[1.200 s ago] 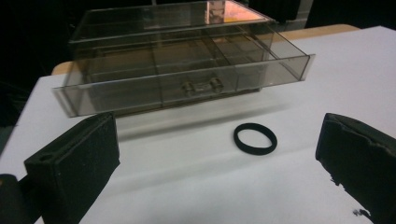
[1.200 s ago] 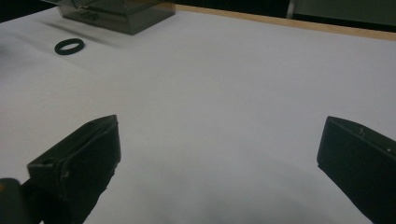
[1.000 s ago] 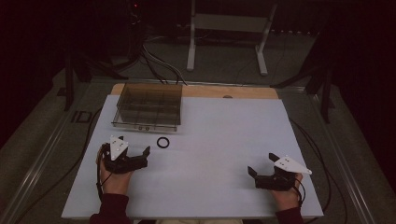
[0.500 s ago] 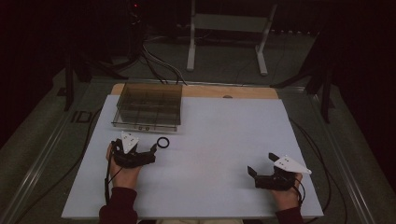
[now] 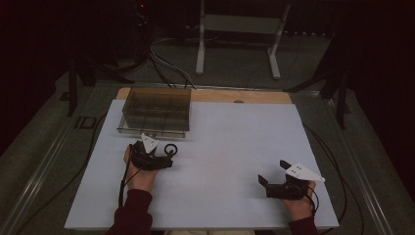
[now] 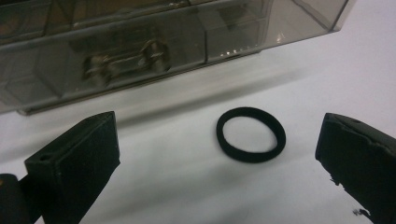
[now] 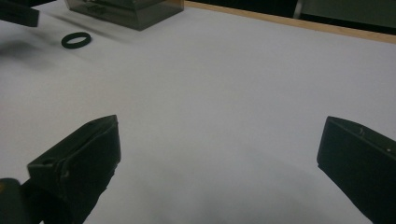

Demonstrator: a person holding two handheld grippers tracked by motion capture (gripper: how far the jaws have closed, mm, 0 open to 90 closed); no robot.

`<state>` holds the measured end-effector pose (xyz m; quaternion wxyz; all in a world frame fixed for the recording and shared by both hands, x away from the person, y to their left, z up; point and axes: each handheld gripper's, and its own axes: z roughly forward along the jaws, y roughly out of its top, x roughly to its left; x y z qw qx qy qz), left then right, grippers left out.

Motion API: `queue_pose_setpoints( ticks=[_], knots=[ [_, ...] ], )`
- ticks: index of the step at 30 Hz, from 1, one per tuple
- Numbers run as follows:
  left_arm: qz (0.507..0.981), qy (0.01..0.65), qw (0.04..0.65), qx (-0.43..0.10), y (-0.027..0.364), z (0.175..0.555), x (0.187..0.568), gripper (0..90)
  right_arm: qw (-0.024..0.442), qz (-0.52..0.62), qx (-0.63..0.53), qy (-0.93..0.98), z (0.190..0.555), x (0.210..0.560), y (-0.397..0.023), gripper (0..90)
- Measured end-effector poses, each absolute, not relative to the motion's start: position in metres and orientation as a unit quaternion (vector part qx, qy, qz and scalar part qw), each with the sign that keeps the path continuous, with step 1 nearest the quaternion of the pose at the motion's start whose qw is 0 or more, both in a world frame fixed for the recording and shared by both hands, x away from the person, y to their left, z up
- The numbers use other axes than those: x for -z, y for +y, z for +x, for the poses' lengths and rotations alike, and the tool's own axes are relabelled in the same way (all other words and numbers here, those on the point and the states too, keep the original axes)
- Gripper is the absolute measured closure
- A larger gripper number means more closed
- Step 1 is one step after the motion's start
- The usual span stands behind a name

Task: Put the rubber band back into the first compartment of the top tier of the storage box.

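Blurring smoky organiser box (image 6: pixel 140 51) contents behind black ring (image 6: pixel 251 134).

Dim room, dark surroundings; white table (image 5: pixel 235 147) lit from above; close views soft.

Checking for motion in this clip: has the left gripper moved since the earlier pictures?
Yes. The left gripper has moved forward and rightward toward the black ring, closer to the clear box, jaws open.

Black ring (image 6: pixel 251 134) on white table cover (image 5: pixel 235 147), just before smoky grey see-through box (image 5: pixel 155 111). Left gripper (image 5: pixel 169 155) black, white plate on top; right gripper (image 5: pixel 266 182) same. Sleeve (image 5: pixel 132 215) dark red. Table edge (image 5: pixel 244 96) beyond box light wood.
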<state>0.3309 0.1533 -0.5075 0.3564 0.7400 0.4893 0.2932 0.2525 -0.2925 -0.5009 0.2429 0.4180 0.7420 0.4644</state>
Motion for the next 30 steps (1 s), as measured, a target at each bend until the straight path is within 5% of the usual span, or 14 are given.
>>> queue_pose_setpoints(
  ticks=[16,20,22,28,30],
  knots=[
    [0.755,0.527,0.301,-0.247,0.141,0.357,0.519,26.2,0.239,0.418,-0.461,0.746,0.254,0.502,-0.291,0.0],
    [0.771,0.515,0.303,-0.219,0.140,0.359,0.524,49.7,0.239,0.418,-0.461,0.746,0.254,0.502,-0.291,0.0],
    [0.771,0.516,0.307,-0.212,0.140,0.359,0.523,52.5,0.239,0.418,-0.460,0.746,0.254,0.502,-0.291,0.0],
    [0.786,0.497,0.309,-0.201,0.136,0.356,0.522,82.8,0.240,0.419,-0.459,0.746,0.254,0.502,-0.292,0.0],
    [0.787,0.498,0.307,-0.195,0.136,0.356,0.521,86.6,0.240,0.419,-0.459,0.746,0.254,0.502,-0.292,0.0]
  ],
)
